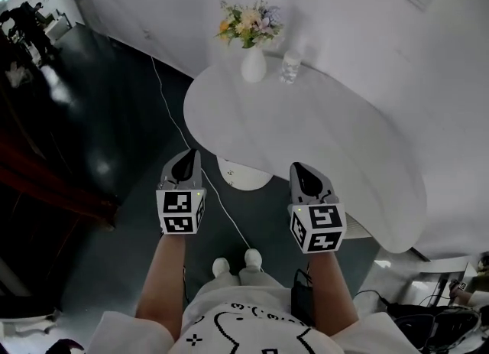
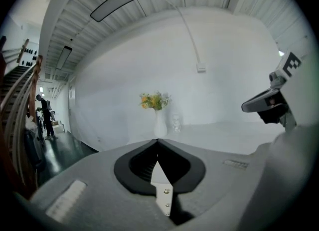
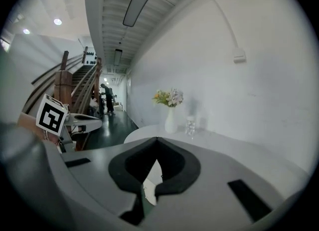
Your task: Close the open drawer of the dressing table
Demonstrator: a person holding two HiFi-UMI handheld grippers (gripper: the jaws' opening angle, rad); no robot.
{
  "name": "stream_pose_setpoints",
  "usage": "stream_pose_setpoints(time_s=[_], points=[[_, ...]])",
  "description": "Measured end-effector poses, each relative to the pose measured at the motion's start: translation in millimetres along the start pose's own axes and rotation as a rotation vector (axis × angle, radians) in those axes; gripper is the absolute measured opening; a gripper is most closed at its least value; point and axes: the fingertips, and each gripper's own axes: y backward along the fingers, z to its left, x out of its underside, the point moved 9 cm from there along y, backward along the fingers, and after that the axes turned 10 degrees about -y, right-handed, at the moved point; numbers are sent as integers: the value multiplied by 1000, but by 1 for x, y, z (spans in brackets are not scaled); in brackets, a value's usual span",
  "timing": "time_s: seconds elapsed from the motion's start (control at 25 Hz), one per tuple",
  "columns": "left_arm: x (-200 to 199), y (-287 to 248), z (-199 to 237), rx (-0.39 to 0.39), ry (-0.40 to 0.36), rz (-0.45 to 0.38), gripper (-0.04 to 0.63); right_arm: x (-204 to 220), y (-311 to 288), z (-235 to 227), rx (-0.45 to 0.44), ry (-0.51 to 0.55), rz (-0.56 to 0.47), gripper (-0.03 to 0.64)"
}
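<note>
The white oval dressing table point(image 1: 321, 138) stands in front of me against a white wall. A white rounded part point(image 1: 244, 175), apparently the open drawer, juts out from under its near edge. My left gripper point(image 1: 189, 154) hovers just left of that part and my right gripper point(image 1: 299, 167) just right of it, over the table's near rim. Both are shut with nothing between the jaws. In the left gripper view the left gripper point(image 2: 157, 141) points at the table; in the right gripper view the right gripper point(image 3: 157, 139) does the same.
A white vase of flowers point(image 1: 253, 63) and a small glass jar point(image 1: 289, 67) stand at the table's far edge. A white cable point(image 1: 164, 104) runs over the dark floor on the left. My shoes point(image 1: 237, 262) are close to the table. A staircase point(image 3: 75, 83) rises far left.
</note>
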Motion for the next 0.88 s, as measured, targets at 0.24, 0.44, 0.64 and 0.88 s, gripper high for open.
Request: stream_pose_setpoints(time_s=[0.24, 0.44, 0.64, 0.88], points=[[-38, 10, 7, -11, -26, -75, 15, -38, 14, -1, -7, 81, -83, 0], [-69, 21, 9, 5, -77, -145, 15, -64, 28, -4, -12, 110, -144, 0], [-100, 27, 15, 0, -92, -211, 15, -89, 42, -5, -13, 115, -192, 0], [-127, 33, 17, -5, -122, -261, 15, -107, 55, -8, 8, 136, -251, 0]])
